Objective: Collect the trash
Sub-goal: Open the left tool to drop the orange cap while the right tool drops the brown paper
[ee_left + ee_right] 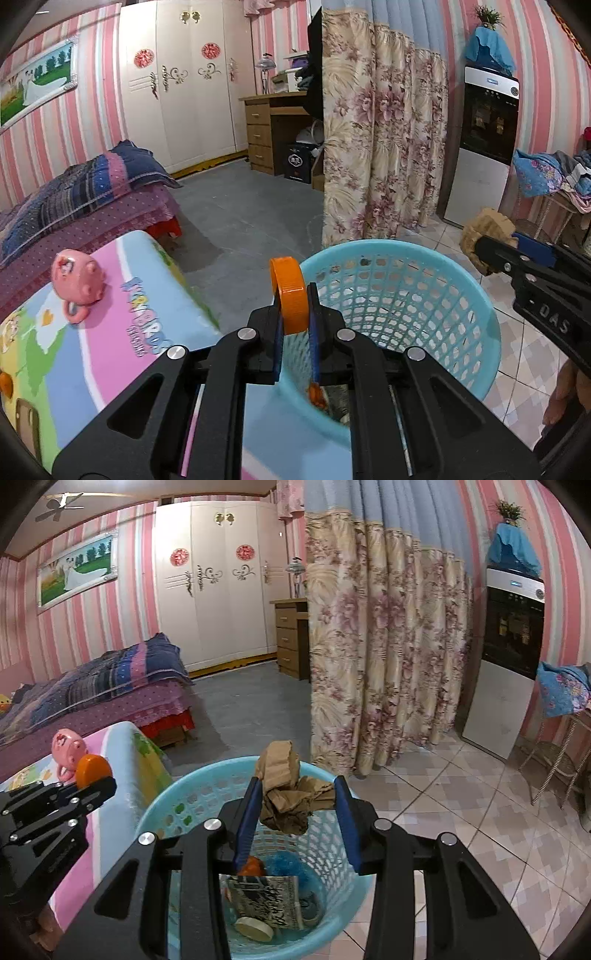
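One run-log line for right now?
left hand-held gripper: holds orange cap | right hand-held gripper: holds crumpled cardboard | both over blue basket

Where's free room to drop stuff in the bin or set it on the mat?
Crowded: light-blue mesh plastic basket, bottom covered by printed wrapper and white round lid. Free: colourful cartoon mat between pink round toy and basket rim.

We can read little here — white letters "DAS" on the black body of the right tongs [476,247], seen from the left wrist. The colourful mat [122,325] carries blue cartoon lettering, and a dark box [297,162] a white emblem — neither legible to us.
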